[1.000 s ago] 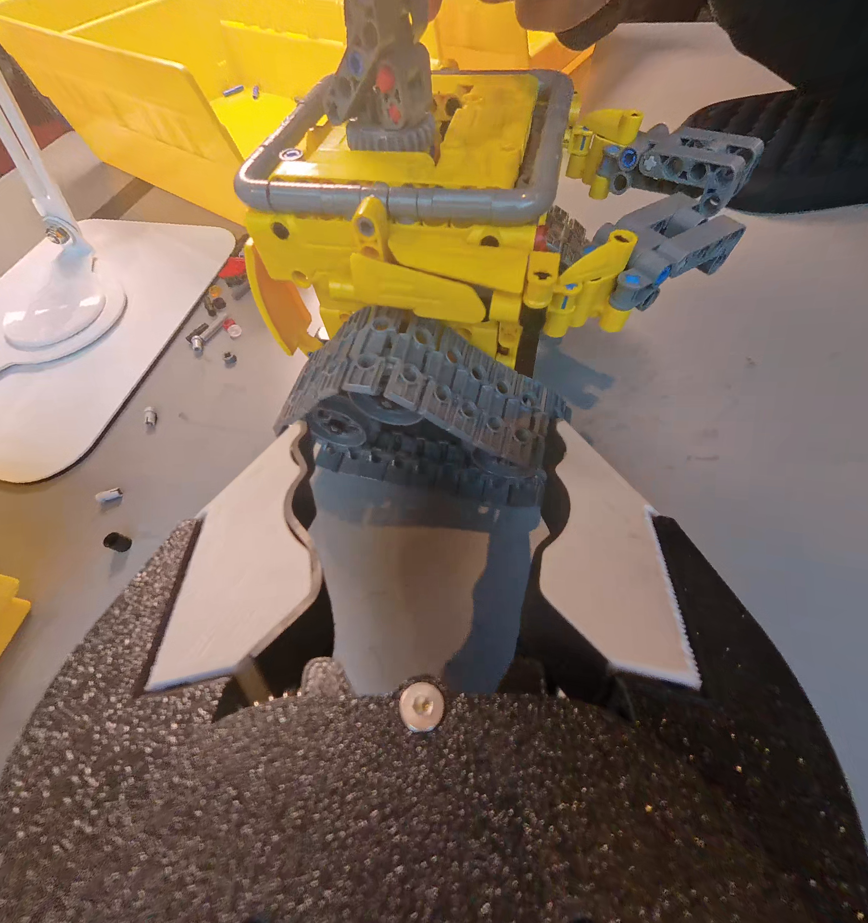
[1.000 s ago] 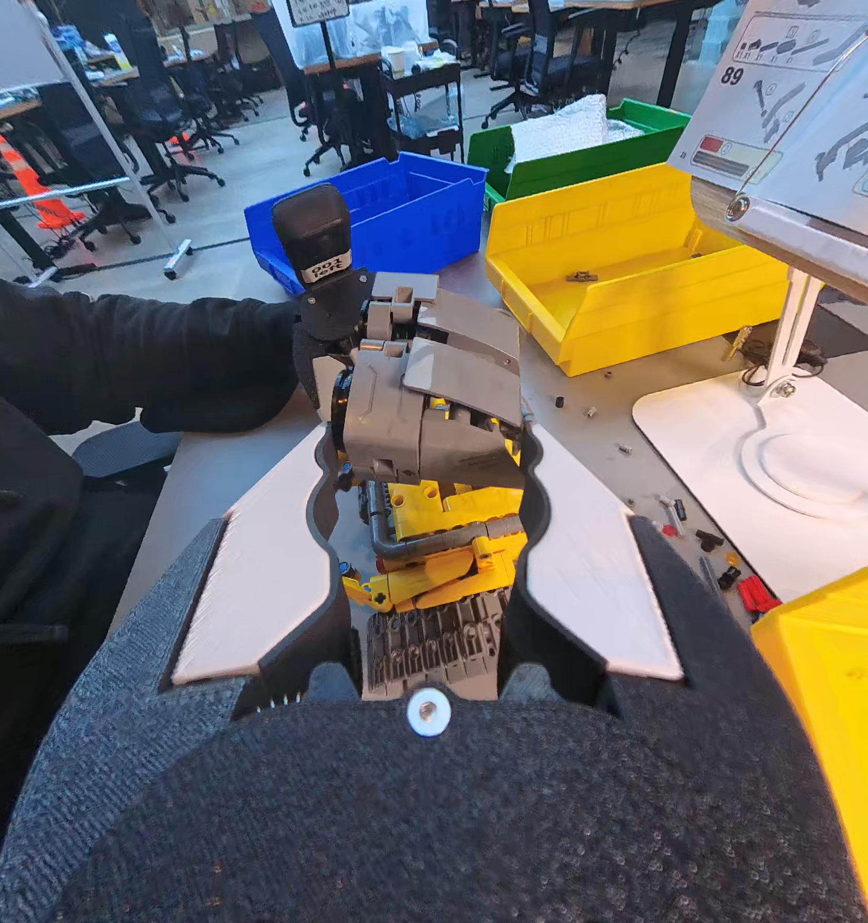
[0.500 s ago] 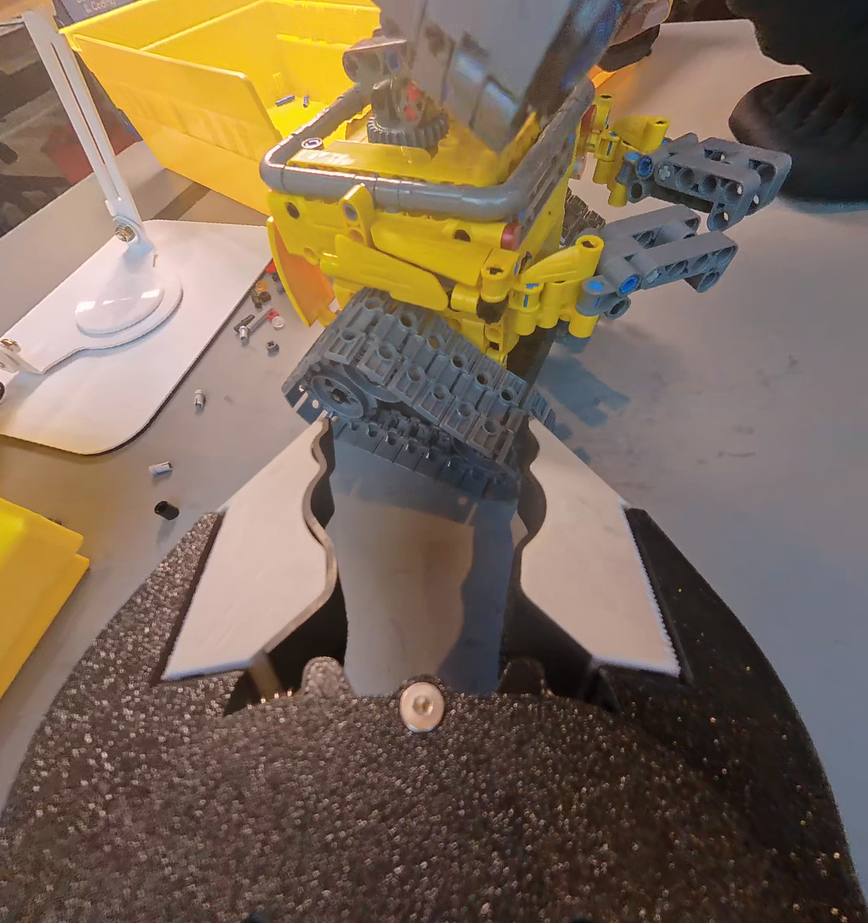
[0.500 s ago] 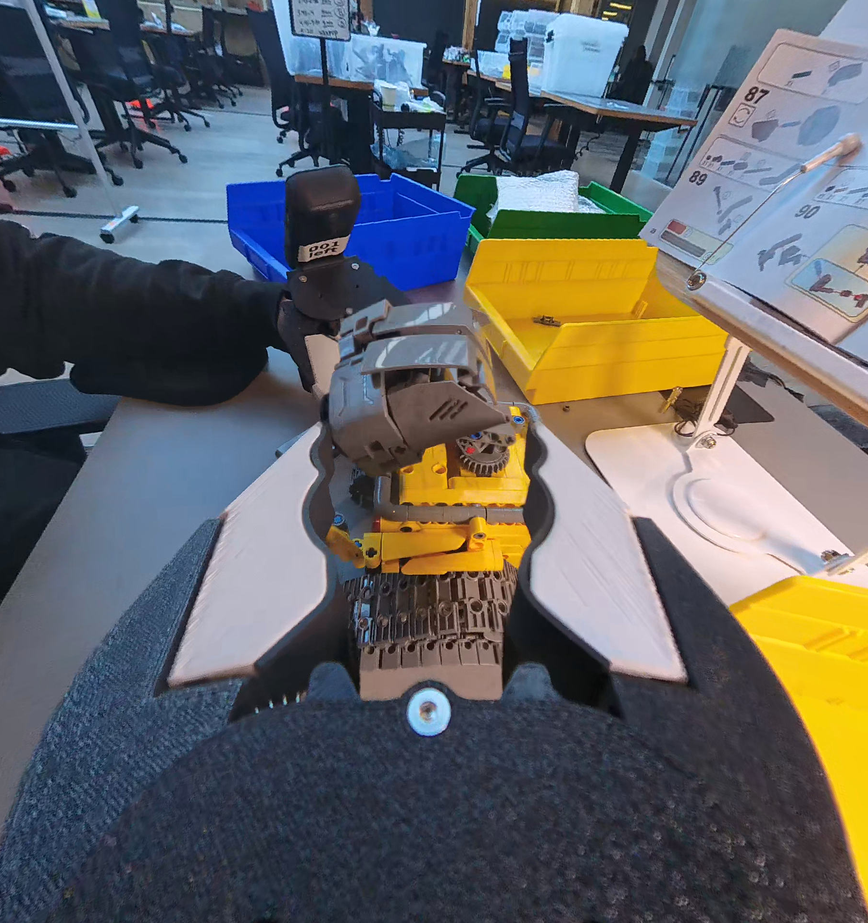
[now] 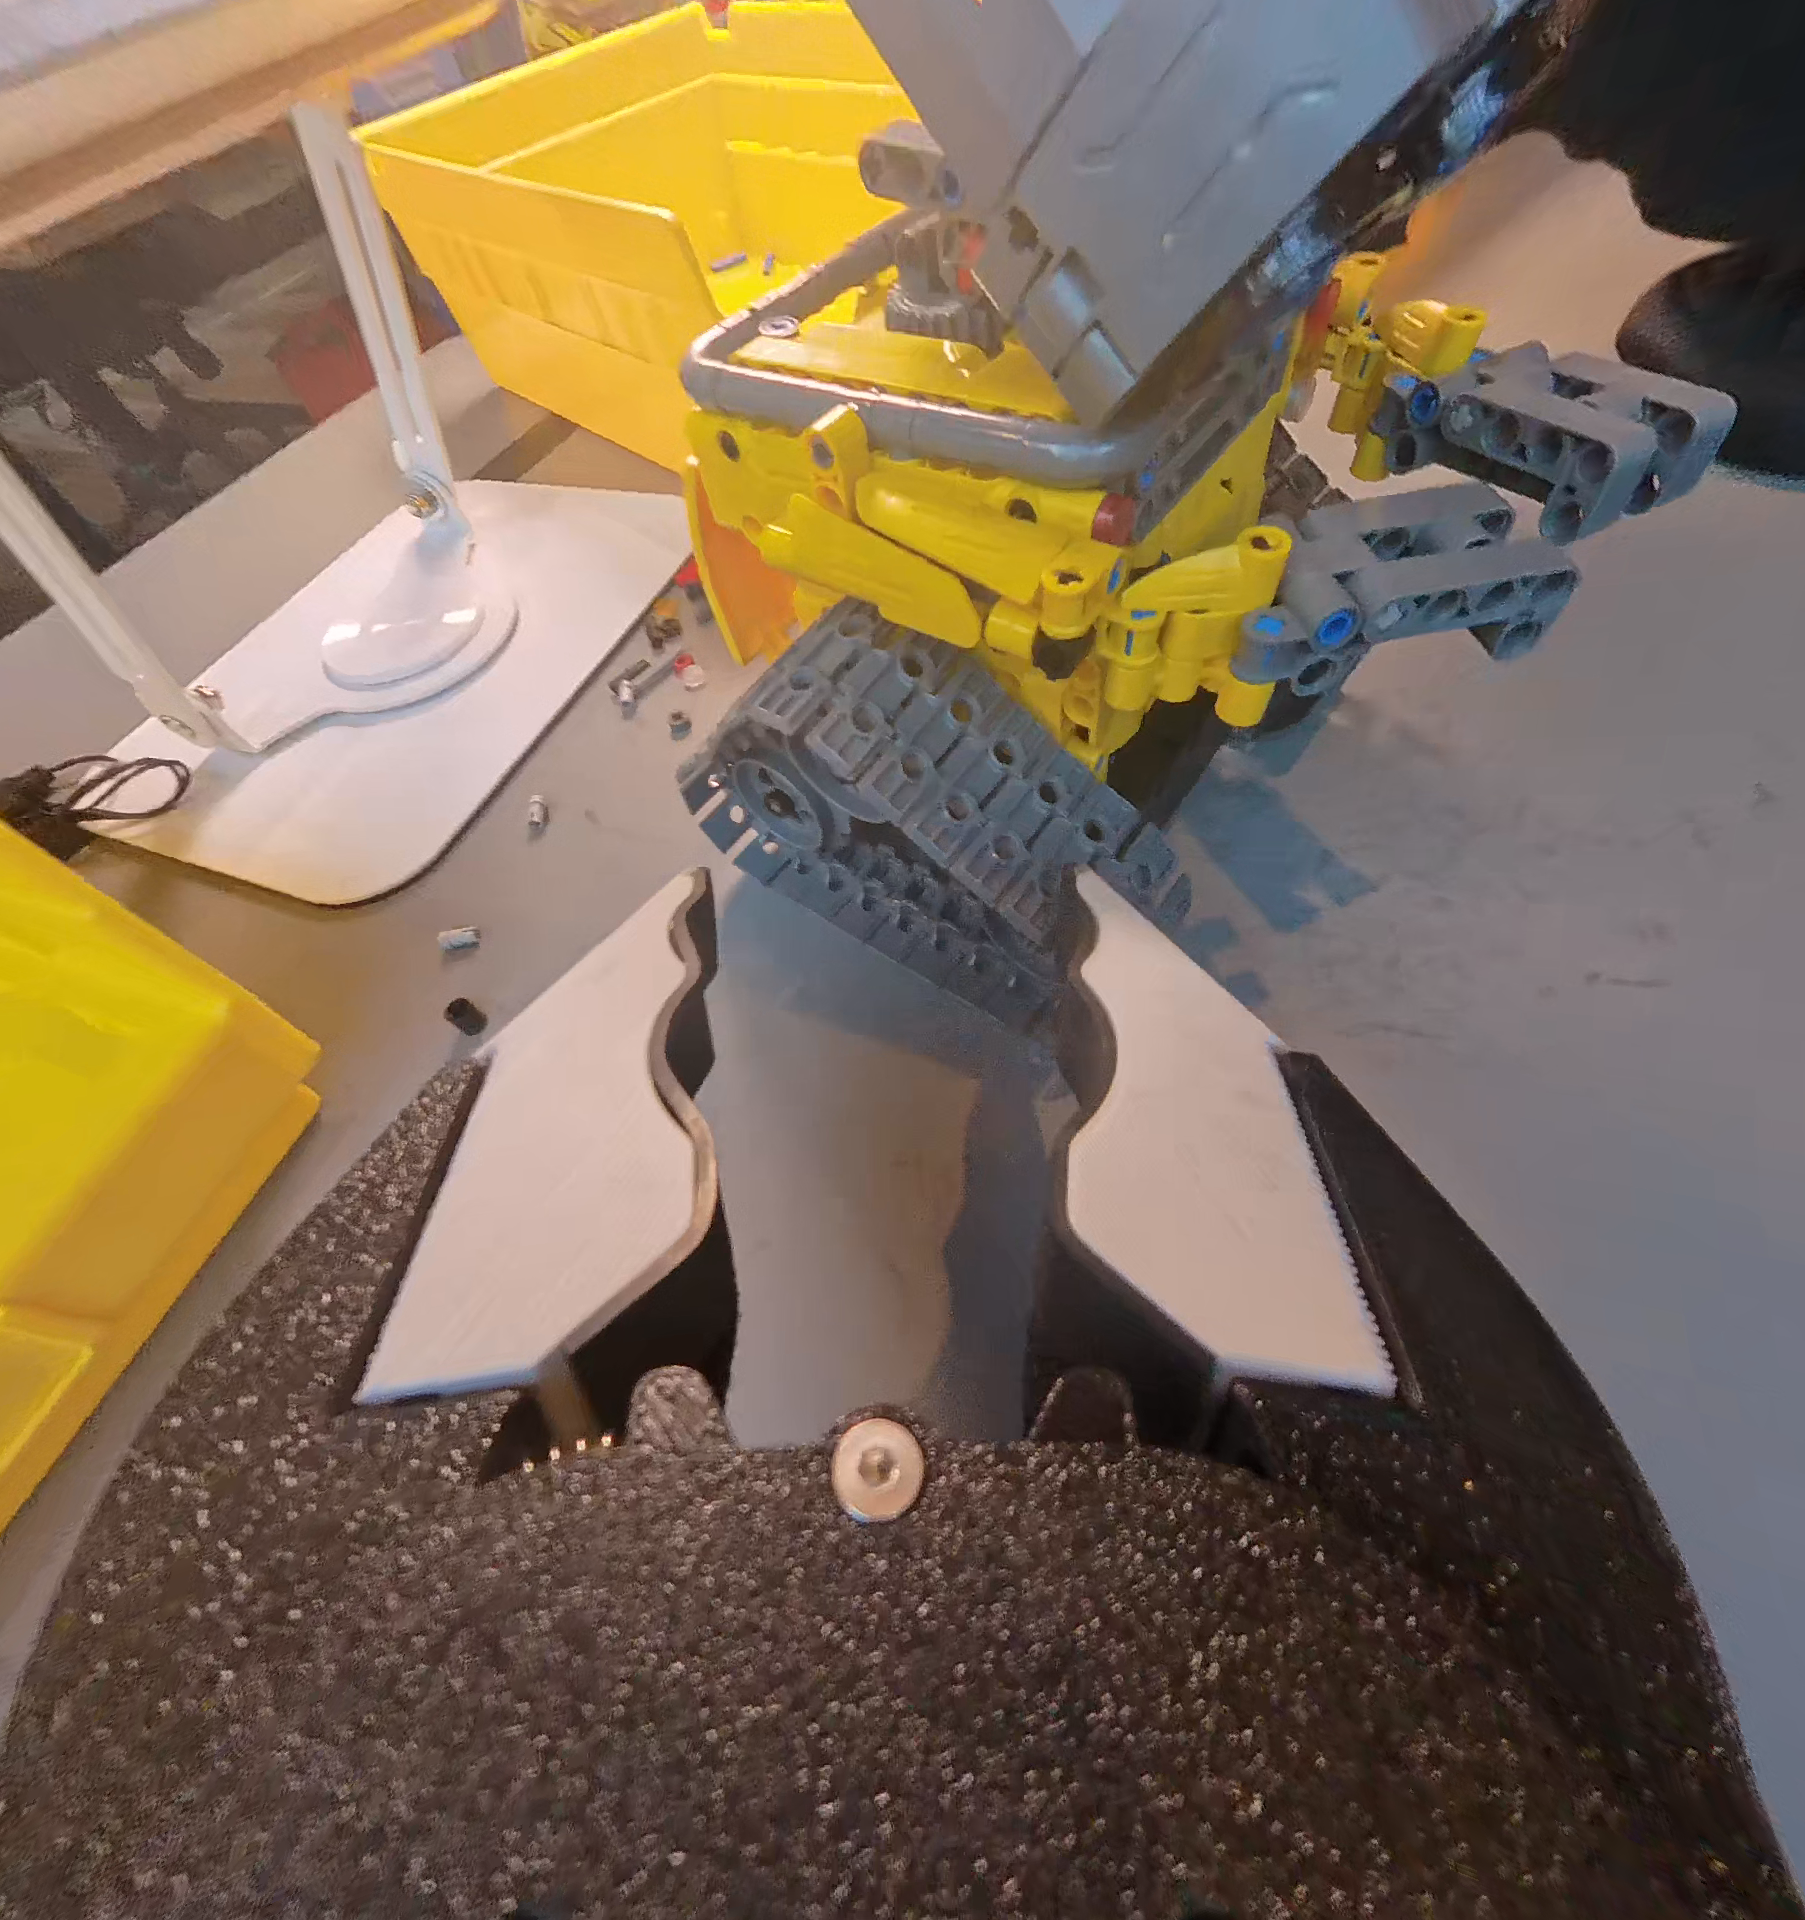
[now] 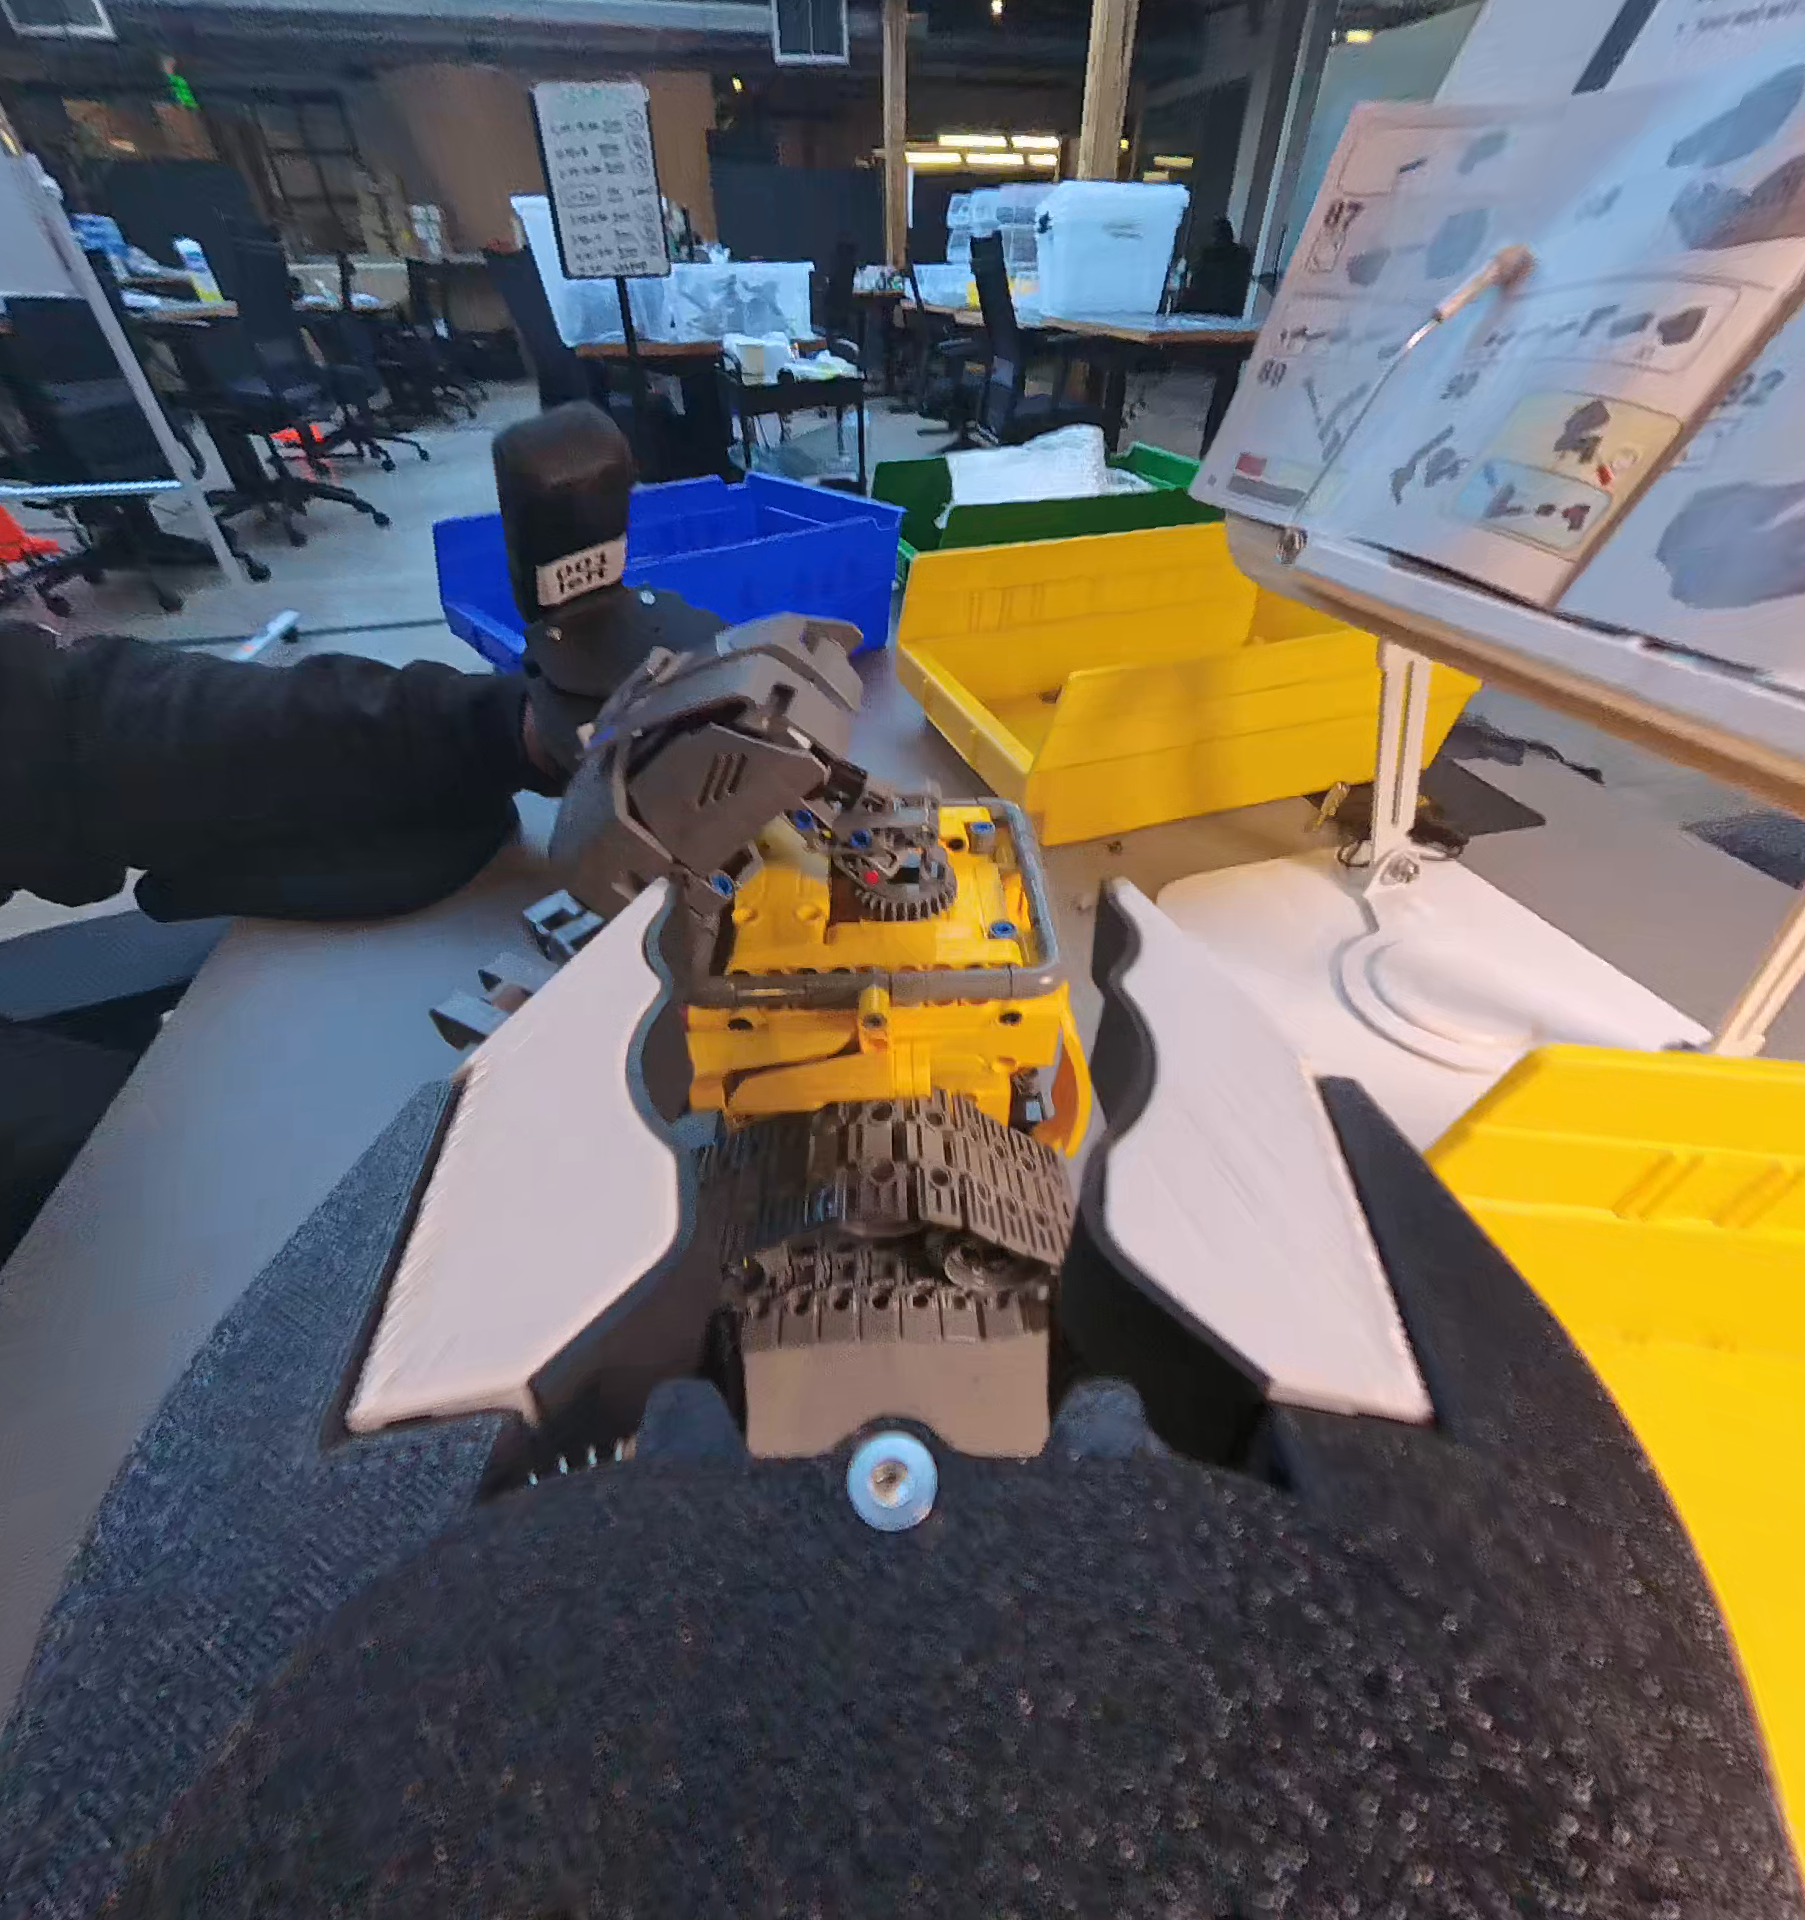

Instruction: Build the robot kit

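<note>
A yellow tracked brick model (image 5: pixel 981 520) stands on the grey table. My left gripper (image 5: pixel 887 904) is open, its jaws partly closed. The near end of the grey track (image 5: pixel 908 769) lies between its tips and touches the right finger only. My right gripper (image 6: pixel 885 899) is open on the model's opposite side (image 6: pixel 877 1018), one finger on each side of body and track. The grey cab (image 6: pixel 711 769) leans sideways off the top against my right gripper's left finger, baring a grey gear (image 6: pixel 893 883). The cab also fills the top of the left wrist view (image 5: pixel 1137 135). The left gripper's black handle (image 6: pixel 565 520) shows behind it.
Yellow bins stand at the back (image 5: pixel 565 239) (image 6: pixel 1137 665) and close by (image 5: pixel 77 1143) (image 6: pixel 1708 1247). Blue (image 6: pixel 732 551) and green (image 6: pixel 1033 509) bins stand farther off. A white stand (image 5: pixel 358 748) holds an instruction booklet (image 6: pixel 1552 364). Small loose parts (image 5: pixel 659 665) lie beside the model. A black sleeve (image 6: pixel 254 758) rests left. About 20 cm separates my left fingertips from my right.
The right gripper let go of the cab and opened slightly. The cab tipped sideways, baring the gear. The left gripper's jaws narrowed around the track end and its view rolled.
</note>
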Action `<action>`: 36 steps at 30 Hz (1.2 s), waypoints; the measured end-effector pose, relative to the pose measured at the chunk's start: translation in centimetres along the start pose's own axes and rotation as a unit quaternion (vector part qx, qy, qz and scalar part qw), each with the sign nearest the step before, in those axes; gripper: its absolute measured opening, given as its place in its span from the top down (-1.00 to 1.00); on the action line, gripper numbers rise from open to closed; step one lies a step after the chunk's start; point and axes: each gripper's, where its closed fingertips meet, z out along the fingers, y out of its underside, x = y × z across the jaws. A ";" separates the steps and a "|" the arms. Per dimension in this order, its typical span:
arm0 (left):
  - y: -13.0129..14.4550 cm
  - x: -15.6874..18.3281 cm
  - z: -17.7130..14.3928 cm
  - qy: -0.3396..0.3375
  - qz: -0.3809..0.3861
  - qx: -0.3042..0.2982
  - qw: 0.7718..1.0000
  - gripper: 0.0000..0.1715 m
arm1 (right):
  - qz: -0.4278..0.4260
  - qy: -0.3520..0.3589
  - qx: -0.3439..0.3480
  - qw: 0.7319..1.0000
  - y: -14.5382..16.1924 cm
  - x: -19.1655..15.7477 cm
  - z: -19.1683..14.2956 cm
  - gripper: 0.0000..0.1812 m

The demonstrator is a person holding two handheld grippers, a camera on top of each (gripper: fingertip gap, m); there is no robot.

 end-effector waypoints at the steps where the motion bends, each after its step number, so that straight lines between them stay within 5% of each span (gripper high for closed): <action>1: -0.3 -0.5 -0.3 -0.010 -0.005 0.009 1.000 0.25 | 0.004 -0.002 -0.018 1.000 0.9 0.2 -0.1 0.06; 4: -1.4 -2.0 -1.6 -0.038 -0.033 0.048 0.998 0.25 | 0.021 -0.028 -0.088 0.995 4.3 0.0 0.0 -0.25; 7: -2.7 -3.0 -2.7 -0.057 -0.059 0.089 0.993 0.26 | -0.002 -0.037 -0.142 0.989 7.1 -0.5 0.8 -0.34; 9: -3.5 -3.0 -3.2 -0.052 -0.072 0.111 0.990 0.26 | -0.031 -0.027 -0.179 0.983 8.5 -0.7 1.6 -0.23; 11: -4.1 -2.7 -3.6 -0.041 -0.080 0.127 0.988 0.25 | -0.046 -0.029 -0.216 0.975 9.6 -1.3 2.2 0.08; 17: -5.7 0.5 -4.5 0.055 -0.082 0.154 0.983 0.15 | -0.022 0.018 -0.279 0.960 9.7 -1.1 2.1 0.15; 21: -4.7 2.0 -3.2 0.065 -0.044 0.118 0.990 0.03 | 0.049 0.137 -0.292 0.945 9.6 0.2 2.6 0.16; 25: -4.2 1.7 -2.7 0.061 -0.050 0.110 0.991 -0.01 | 0.022 0.191 -0.282 0.940 9.5 -0.8 3.5 0.11; 29: -3.7 -0.1 -3.1 0.031 -0.070 0.109 0.991 0.10 | -0.010 0.112 -0.278 0.954 9.4 -5.5 4.3 0.00; 31: -3.2 -1.5 -3.5 0.006 -0.077 0.102 0.992 0.18 | -0.031 0.036 -0.265 0.963 9.2 -8.5 4.4 0.09; 34: -2.3 -3.9 -4.0 -0.032 -0.106 0.100 0.989 0.22 | -0.069 -0.088 -0.222 0.969 8.5 -13.1 4.1 0.51; 36: -2.4 -5.1 -4.9 -0.051 -0.121 0.114 0.985 0.24 | -0.113 -0.107 -0.202 0.967 8.3 -14.0 4.1 0.46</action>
